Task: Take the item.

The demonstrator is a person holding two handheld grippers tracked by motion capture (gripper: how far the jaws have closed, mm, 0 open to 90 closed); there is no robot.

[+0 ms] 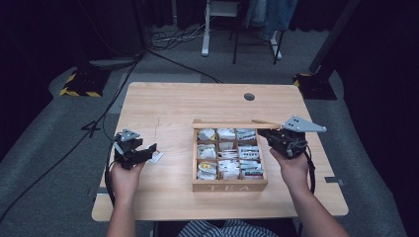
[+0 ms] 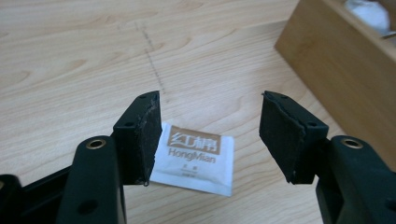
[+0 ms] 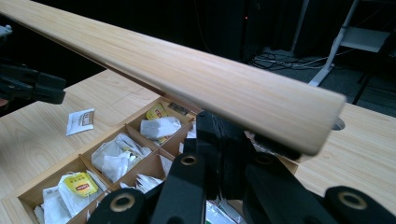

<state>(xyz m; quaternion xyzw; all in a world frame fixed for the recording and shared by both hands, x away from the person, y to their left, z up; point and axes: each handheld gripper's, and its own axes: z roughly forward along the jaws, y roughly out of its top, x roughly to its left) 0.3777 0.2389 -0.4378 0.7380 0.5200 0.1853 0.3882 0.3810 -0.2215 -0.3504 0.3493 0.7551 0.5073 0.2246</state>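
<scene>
On pale wood [image 2: 70,56], flat white tea sachet [image 2: 194,158]

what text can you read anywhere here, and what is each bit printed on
"TEA": front wall of the wooden tea box.
"HongMian": white sachet lying flat on the table, under two large characters on its brown band; the tiny print below is too small to read.
Yellow tea bag in a box compartment: its logo is too blurred to read.
Other packets in the box: print too small to read.
</scene>
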